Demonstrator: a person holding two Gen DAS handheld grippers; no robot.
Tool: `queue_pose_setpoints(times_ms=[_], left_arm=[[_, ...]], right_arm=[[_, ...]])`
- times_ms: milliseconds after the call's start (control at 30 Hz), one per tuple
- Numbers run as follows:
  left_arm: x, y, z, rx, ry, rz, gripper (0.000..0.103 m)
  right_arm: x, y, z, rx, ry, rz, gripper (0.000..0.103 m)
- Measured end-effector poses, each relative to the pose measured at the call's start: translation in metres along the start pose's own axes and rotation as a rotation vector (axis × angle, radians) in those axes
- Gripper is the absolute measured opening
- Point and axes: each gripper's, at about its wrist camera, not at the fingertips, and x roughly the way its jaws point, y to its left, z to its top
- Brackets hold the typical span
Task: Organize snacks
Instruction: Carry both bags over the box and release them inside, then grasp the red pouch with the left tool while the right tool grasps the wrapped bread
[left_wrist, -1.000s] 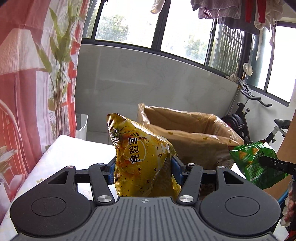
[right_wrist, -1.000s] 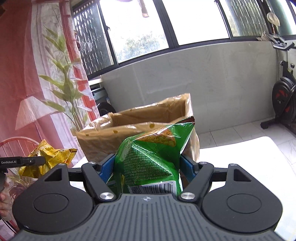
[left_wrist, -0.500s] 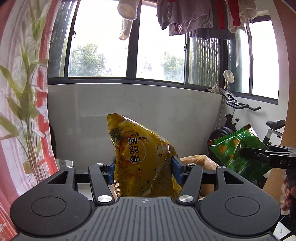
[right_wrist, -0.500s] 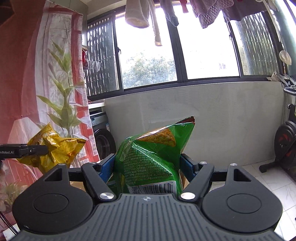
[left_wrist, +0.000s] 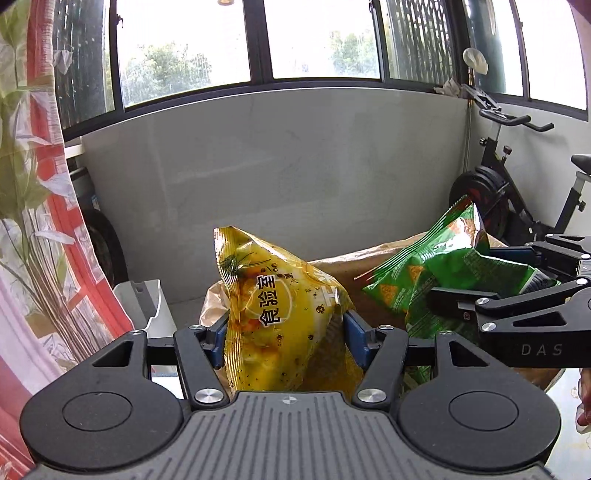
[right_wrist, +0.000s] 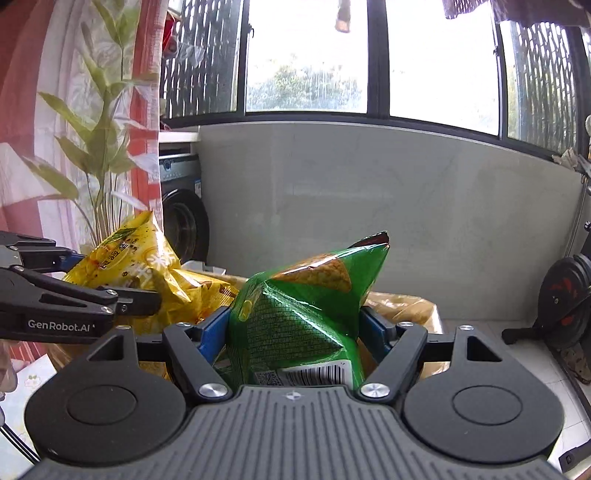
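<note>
My left gripper (left_wrist: 283, 334) is shut on a yellow snack bag (left_wrist: 280, 317), held upright in the air. My right gripper (right_wrist: 297, 330) is shut on a green snack bag (right_wrist: 303, 317), also upright. Both bags hang just above the open brown paper bag (left_wrist: 369, 269), whose rim shows behind them; it also shows in the right wrist view (right_wrist: 402, 308). The right gripper with the green bag (left_wrist: 443, 273) appears at the right of the left wrist view. The left gripper with the yellow bag (right_wrist: 144, 273) appears at the left of the right wrist view. The two grippers are close side by side.
A grey wall (left_wrist: 295, 166) under windows stands behind. An exercise bike (left_wrist: 517, 192) is at the right. A red-and-white curtain with plant stems (left_wrist: 40, 221) hangs at the left. A washing machine (right_wrist: 184, 214) stands by the wall. A white bin (left_wrist: 144, 302) sits left of the paper bag.
Both grippers have tilted back down and moved closer together. The brown paper bag has come back into view beneath the two snack bags. Both grips are unchanged.
</note>
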Motion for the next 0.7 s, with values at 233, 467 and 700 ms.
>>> queue_pose_setpoints(times_ms=[233,467,700], left_arm=[[-0.002,0.02,-0.004,-0.033,-0.004,0.007,0.082],[-0.031,0.036,-0.004,-0.15,-0.046,-0.038,0.082],[-0.076,0.046,-0.023,-0.168,-0.091,-0.057,0.082]], right_arm=[[0.028,0.001,-0.002,0.075,0.146,0.089,0.085],[-0.003,-0.013,0.0,0.166,0.063,0.116,0.085],[-0.061,-0.017,-0.007,0.173,-0.057,0.046,0.101]])
